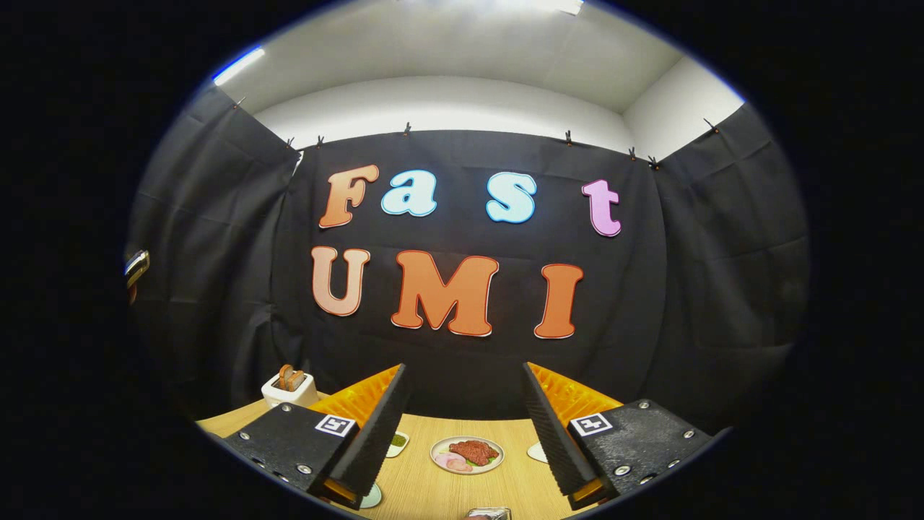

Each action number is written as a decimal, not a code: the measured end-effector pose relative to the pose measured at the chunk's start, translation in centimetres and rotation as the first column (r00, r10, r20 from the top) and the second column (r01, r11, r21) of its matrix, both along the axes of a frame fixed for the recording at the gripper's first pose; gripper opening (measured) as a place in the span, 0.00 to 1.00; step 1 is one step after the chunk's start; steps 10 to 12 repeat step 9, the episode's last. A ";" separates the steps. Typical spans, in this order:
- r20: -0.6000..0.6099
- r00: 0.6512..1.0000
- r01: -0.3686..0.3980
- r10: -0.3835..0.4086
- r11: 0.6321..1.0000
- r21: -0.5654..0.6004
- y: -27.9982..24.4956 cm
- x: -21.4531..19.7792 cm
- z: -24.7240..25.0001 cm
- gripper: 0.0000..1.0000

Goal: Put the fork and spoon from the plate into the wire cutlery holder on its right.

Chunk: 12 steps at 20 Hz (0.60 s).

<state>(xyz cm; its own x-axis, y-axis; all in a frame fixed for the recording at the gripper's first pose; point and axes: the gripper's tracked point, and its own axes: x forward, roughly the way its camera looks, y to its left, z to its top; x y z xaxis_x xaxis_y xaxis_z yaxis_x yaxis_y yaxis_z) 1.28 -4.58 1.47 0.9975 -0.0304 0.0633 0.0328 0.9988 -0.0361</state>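
Gripper held high w/ fingers spread wide, nothing between; plate of food sits just ahead, fork, spoon & holder can't be made out, so it risks descending blind.

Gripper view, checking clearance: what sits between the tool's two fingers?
A plate of food on the wooden table, beyond the open tool.

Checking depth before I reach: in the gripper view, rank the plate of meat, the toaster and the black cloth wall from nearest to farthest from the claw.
1. Plate of meat, on the table between the open claw's fingers.
2. Toaster, beyond the left finger.
3. Black cloth wall, behind everything.
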 end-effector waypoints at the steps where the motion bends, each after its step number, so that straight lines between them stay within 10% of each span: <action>1: -0.005 1.000 -0.007 0.007 1.000 0.001 0.2 0.1 -0.2 0.93; 12: -0.002 0.999 -0.040 0.040 0.999 -0.017 2.1 1.0 -0.1 0.93</action>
